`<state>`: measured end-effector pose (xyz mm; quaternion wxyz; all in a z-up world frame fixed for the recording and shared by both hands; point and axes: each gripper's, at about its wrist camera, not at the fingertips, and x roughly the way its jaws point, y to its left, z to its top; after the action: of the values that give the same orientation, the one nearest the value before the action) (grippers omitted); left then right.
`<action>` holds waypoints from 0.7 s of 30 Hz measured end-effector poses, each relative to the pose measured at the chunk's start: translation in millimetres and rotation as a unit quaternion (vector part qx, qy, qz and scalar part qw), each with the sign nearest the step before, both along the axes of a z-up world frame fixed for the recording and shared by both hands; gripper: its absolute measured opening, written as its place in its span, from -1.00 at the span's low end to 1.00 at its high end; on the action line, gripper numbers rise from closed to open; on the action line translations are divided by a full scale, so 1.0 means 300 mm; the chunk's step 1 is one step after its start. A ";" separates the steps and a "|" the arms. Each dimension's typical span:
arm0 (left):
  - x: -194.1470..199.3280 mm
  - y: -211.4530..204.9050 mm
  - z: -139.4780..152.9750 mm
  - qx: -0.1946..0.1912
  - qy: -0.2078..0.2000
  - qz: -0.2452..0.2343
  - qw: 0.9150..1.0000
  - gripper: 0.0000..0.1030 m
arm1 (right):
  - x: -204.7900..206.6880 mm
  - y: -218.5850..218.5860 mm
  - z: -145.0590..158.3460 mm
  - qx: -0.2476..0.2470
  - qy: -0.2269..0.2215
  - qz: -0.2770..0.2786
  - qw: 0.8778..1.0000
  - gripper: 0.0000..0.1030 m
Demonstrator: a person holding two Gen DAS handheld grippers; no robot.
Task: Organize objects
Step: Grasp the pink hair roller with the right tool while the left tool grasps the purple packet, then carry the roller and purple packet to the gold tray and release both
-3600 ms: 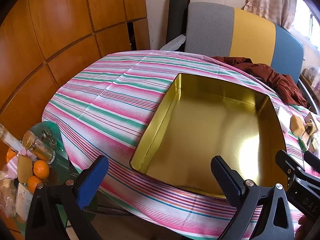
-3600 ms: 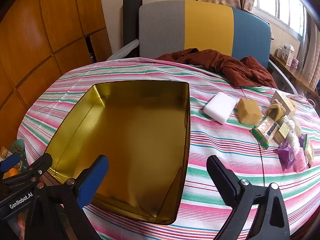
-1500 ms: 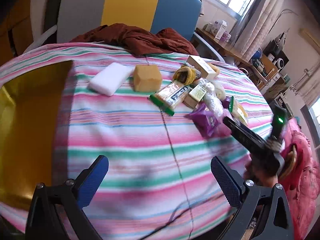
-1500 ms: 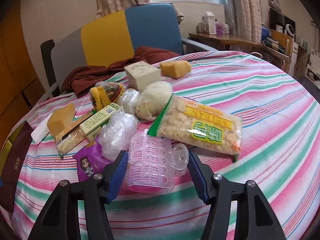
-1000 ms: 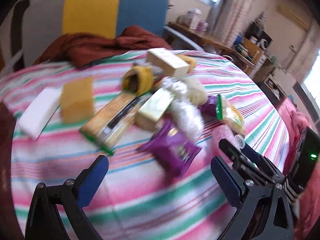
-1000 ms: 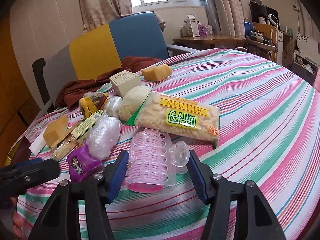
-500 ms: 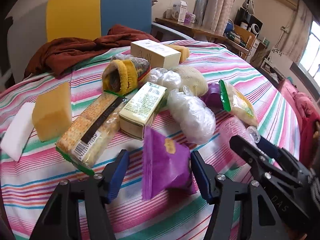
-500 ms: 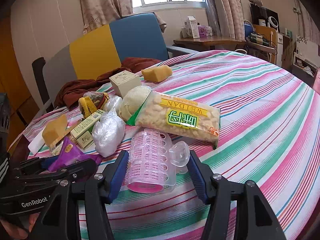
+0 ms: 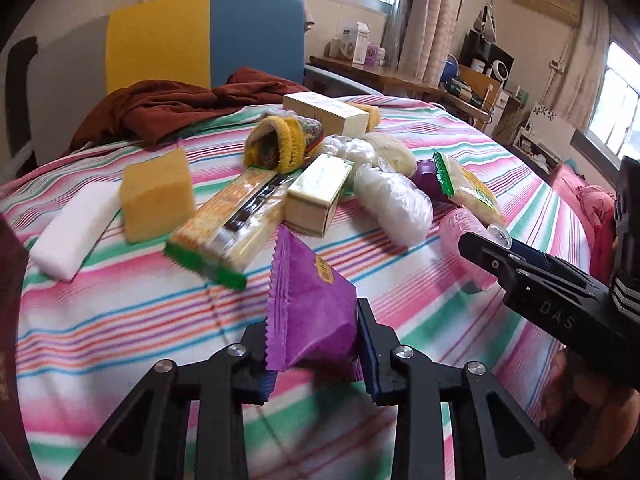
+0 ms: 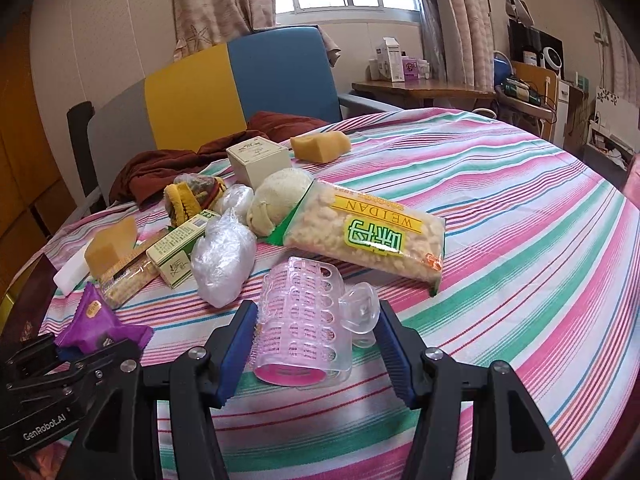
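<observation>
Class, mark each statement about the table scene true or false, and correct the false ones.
1. The left claw grips a purple packet. True.
2. The pink roller lies between the right claw's fingers. True.
3. The tablecloth is plain white. False: it is striped pink, green and white.
4. The yellow sponge sits on the chair. False: it is on the table.
</observation>
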<state>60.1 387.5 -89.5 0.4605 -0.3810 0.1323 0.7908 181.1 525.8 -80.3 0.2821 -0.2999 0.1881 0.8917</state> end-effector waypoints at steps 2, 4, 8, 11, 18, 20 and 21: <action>0.008 -0.020 0.000 0.004 -0.001 0.001 1.000 -0.35 | 0.004 -0.011 0.003 -0.006 -0.001 0.000 1.000 0.16; 0.010 -0.038 0.001 0.008 -0.005 0.002 1.000 -0.35 | 0.011 -0.022 0.006 -0.021 0.002 -0.002 1.000 0.16; 0.024 -0.085 0.004 0.016 -0.009 0.003 1.000 -0.36 | 0.015 -0.068 0.021 -0.040 0.001 0.002 0.999 0.14; 0.062 -0.130 0.014 0.011 0.011 -0.006 1.000 -0.36 | 0.008 -0.117 0.030 -0.049 -0.001 0.015 0.999 0.14; 0.094 -0.275 0.058 0.022 -0.008 -0.002 1.000 -0.36 | -0.015 -0.226 0.050 -0.066 -0.002 0.044 0.997 0.14; 0.098 -0.320 0.076 0.030 -0.003 0.003 1.000 -0.36 | -0.023 -0.261 0.060 -0.070 -0.001 0.056 0.996 0.14; 0.101 -0.340 0.084 0.032 0.001 0.004 0.999 -0.36 | -0.024 -0.277 0.065 -0.072 0.001 0.060 0.996 0.14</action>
<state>90.5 285.6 -64.2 0.4693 -0.3658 0.1063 0.7967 173.8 442.9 -60.7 0.2053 -0.3297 0.2336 0.8914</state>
